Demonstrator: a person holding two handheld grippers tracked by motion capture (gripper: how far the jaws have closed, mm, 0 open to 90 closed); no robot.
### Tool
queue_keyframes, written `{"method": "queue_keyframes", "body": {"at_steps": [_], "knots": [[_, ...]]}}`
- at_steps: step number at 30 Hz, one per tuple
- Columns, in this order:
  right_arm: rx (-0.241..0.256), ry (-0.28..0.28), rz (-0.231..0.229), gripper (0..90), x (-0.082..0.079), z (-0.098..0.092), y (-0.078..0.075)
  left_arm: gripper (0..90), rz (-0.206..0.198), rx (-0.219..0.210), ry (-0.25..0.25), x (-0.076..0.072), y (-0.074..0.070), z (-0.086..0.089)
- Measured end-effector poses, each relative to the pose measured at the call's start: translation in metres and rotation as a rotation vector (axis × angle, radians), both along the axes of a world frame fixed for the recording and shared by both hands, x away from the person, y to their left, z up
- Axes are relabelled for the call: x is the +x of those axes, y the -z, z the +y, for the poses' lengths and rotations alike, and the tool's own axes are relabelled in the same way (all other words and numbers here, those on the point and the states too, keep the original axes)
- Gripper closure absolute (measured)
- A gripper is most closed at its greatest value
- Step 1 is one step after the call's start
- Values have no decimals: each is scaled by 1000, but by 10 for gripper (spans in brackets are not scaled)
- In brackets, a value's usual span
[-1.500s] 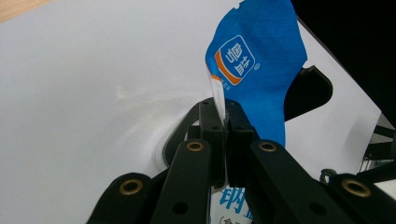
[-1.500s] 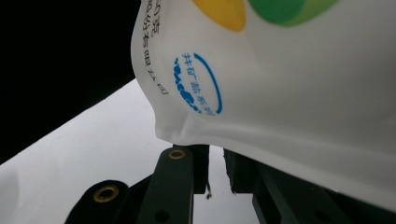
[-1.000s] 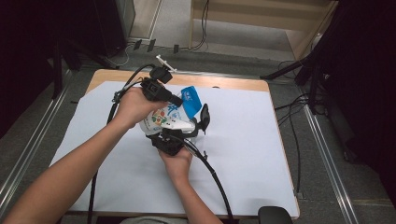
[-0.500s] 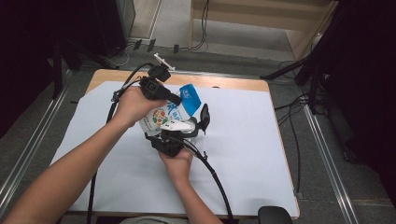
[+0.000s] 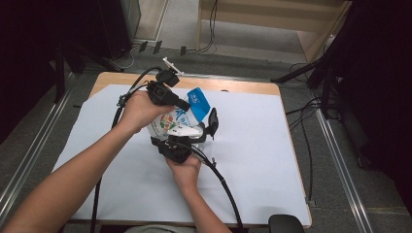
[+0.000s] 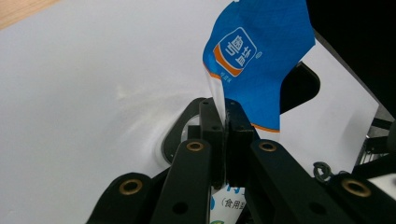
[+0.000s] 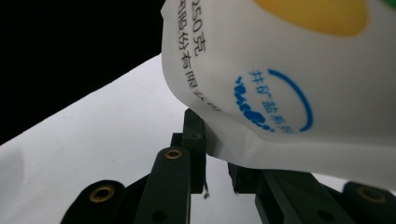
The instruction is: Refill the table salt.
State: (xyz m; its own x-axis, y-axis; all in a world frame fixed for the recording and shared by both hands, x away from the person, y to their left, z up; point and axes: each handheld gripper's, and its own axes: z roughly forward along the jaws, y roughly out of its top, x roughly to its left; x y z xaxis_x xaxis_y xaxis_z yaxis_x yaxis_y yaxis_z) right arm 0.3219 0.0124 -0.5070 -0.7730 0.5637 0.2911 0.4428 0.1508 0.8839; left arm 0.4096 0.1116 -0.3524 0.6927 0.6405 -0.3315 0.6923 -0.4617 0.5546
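Blue-and-white plastic pouch (image 5: 180,116) hung above the white table cover (image 5: 252,141), its blue top pinched flat in the left gripper (image 6: 224,119). The right gripper (image 7: 215,140) clamped its bottom seam. Pulling unevenly might tear the film or slip it free.

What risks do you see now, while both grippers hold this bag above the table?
1. The left gripper pinches only a thin edge below the bag's blue top; the film may slip out or tear.
2. The right gripper seems to hold just the bottom corner, with its jaws apart, so the bag might drop onto the white sheet.
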Motion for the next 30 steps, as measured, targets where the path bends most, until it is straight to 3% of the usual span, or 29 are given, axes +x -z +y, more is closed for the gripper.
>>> {"method": "queue_keyframes", "body": {"at_steps": [8, 11, 15, 18, 22, 24, 30], "knots": [[-5, -17, -6, 820, -1, 2, 1, 852, 12, -15, 0, 2, -1, 5], [-12, -22, -3, 827, -1, 3, 3, 886, 14, -14, 10, 1, -1, 6], [-14, -26, -2, 825, -2, 4, 3, 900, -14, 6, 36, -3, -1, 3], [-28, -22, -1, 808, -2, 3, 2, 900, -32, -41, 30, -8, -6, 11], [-52, -28, -6, 757, -4, 1, -1, 900, -54, -119, 18, -15, -11, 37], [-65, -30, -13, 727, -6, 1, -3, 900, -45, -155, 12, -17, -10, 51], [-123, -68, -20, 664, -12, 2, -6, 900, -54, -167, 10, -25, -2, 72]]}}
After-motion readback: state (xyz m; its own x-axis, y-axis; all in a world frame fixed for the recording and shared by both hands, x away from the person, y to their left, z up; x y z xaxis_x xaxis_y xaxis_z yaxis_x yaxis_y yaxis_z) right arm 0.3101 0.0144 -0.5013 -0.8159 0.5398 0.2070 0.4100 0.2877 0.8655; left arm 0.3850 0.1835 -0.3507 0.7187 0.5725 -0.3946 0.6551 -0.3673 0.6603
